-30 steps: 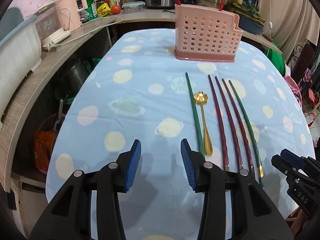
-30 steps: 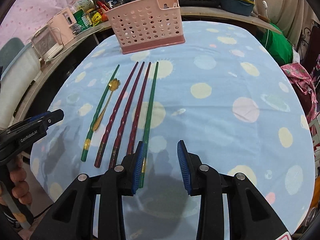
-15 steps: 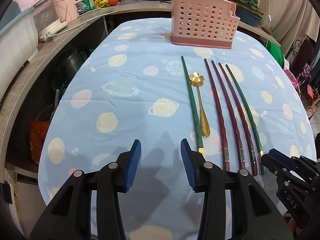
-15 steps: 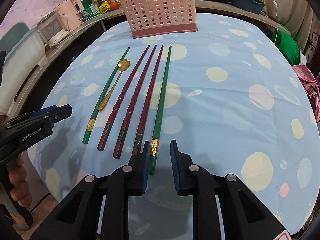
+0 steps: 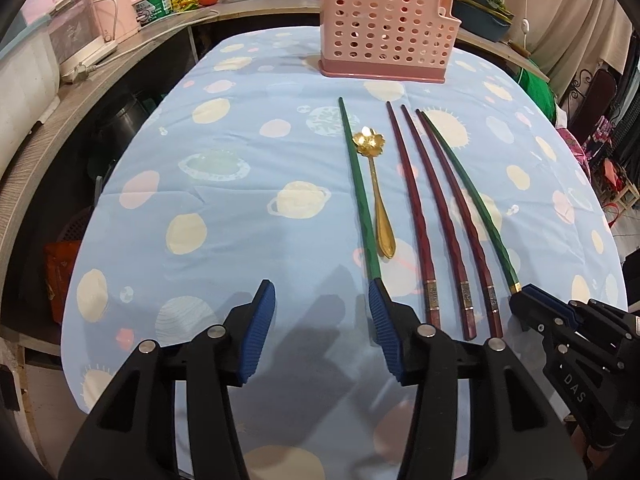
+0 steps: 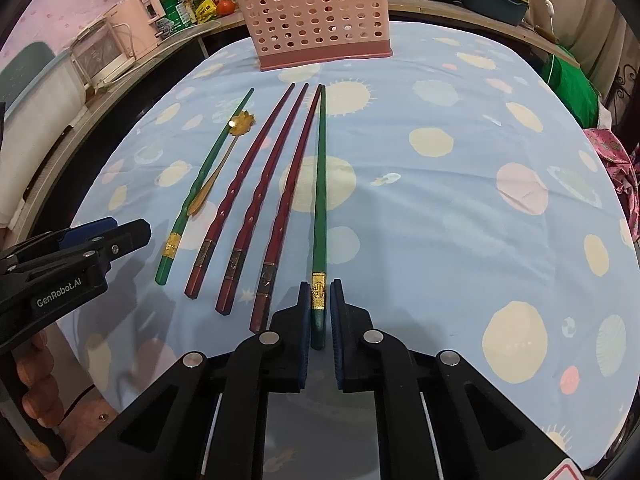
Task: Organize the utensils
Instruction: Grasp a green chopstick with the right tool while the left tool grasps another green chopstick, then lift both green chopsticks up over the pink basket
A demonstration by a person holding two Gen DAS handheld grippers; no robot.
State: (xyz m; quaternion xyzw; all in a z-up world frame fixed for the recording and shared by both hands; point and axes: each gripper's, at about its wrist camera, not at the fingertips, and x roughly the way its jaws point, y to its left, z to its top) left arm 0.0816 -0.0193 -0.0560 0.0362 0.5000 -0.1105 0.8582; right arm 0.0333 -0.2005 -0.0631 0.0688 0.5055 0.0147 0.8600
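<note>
My right gripper (image 6: 319, 316) is clenched on the butt end of the rightmost green chopstick (image 6: 319, 200), its blue pads (image 6: 305, 308) pressing both sides just by the gold band. The stick lies flat on the desk (image 6: 460, 220), tip pointing toward the pink basket (image 6: 316, 20) at the far edge.

My left gripper (image 5: 322, 320) is released and its jaws are opening, with only cloth between them. Its right pad (image 5: 380, 320) sits over the near end of the other green chopstick (image 5: 358, 188), hiding that end, so I cannot tell whether it touches.

Left to right on the desk: that green chopstick, a gold spoon (image 5: 378, 200) with a flower-shaped bowl just beside it, 3 red chopsticks (image 5: 436, 216) roughly parallel, then the green one I am holding. All 6 pieces are well short of the basket, which stands upright. In the right view a hand (image 6: 36, 380) shows under the left gripper's body.
</note>
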